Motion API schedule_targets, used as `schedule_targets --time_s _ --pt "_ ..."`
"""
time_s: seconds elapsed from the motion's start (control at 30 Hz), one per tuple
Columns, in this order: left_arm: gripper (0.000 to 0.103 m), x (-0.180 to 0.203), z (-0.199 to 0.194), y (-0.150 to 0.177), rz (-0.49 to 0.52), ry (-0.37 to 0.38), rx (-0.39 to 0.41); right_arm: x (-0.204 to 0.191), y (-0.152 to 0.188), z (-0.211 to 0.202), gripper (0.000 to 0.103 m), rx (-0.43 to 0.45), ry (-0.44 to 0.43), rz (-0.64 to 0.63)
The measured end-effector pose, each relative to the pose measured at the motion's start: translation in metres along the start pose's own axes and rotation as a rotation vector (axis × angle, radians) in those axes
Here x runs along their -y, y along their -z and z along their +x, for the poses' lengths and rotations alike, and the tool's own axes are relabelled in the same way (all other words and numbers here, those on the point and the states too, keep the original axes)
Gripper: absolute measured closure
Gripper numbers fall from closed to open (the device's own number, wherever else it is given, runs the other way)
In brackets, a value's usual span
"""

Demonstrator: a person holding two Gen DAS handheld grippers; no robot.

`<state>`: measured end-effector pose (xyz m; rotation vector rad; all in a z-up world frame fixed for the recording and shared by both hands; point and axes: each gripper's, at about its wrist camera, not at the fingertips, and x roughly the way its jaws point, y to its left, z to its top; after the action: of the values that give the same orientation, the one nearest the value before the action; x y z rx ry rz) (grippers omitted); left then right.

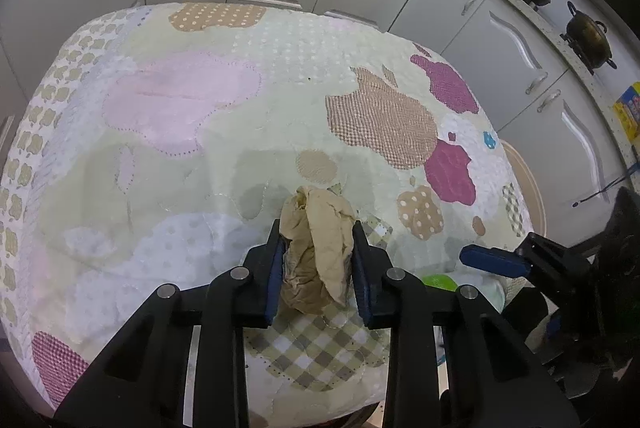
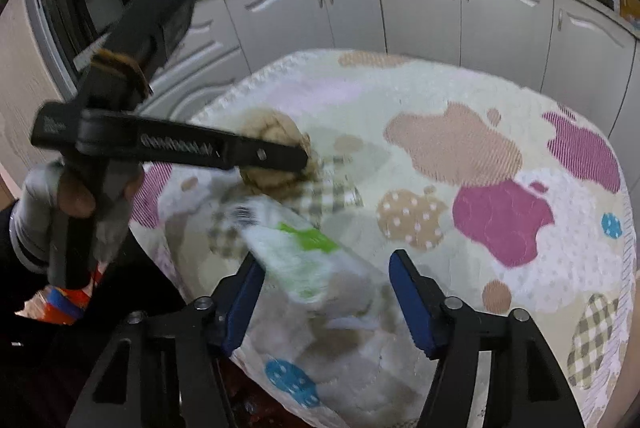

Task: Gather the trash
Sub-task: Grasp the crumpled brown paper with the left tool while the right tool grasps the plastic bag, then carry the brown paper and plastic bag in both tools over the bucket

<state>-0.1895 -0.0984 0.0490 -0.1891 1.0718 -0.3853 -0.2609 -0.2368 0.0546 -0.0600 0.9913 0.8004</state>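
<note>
The left tool (image 1: 316, 260) is squeezed onto a crumpled brown paper ball (image 1: 316, 248). Its two blue pads press the ball from both sides, and the ball sits low over the worktop (image 1: 180, 99), which has a patchwork cloth with pink, tan and purple apple shapes. From the right wrist view, the same paper ball (image 2: 276, 139) shows past the left tool's black finger, near the worktop's near-left edge.

The right tool (image 2: 326, 298) is spread wide and grips nothing. A white wrapper with green print (image 2: 304, 252) (blurry here) lies on the cloth between its pads and close by its left pad; I cannot tell if they touch. White cabinets (image 2: 420, 7) stand behind the worktop.
</note>
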Motion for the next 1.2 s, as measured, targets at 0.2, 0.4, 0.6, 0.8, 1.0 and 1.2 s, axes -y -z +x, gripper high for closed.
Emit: schedule_targets --time_s 0.2,0.4,0.6,0.8,1.0,1.2 --pt "0.076 0.002 -0.004 -0.001 0.003 -0.007 0.006 -0.002 -0.004 0.0 0.089 0.015 -0.041 0.023" --pt "0.076 0.008 -0.012 -0.004 0.016 -0.005 0.027 0.004 -0.002 -0.017 0.09 0.049 -0.019 0.059" --pt "0.076 0.021 -0.015 -0.008 0.042 -0.012 0.04 0.026 -0.002 -0.044 0.09 0.111 0.035 0.142" --pt "0.076 0.041 -0.015 -0.011 0.075 -0.024 0.06 0.044 0.001 -0.062 0.09 0.145 0.094 0.224" --pt "0.076 0.065 -0.014 -0.014 0.12 -0.03 0.077 0.053 0.004 -0.081 0.09 0.18 0.126 0.26" --pt "0.076 0.092 -0.012 -0.016 0.181 -0.035 0.09 0.066 0.013 -0.1 0.09 0.208 0.159 0.295"
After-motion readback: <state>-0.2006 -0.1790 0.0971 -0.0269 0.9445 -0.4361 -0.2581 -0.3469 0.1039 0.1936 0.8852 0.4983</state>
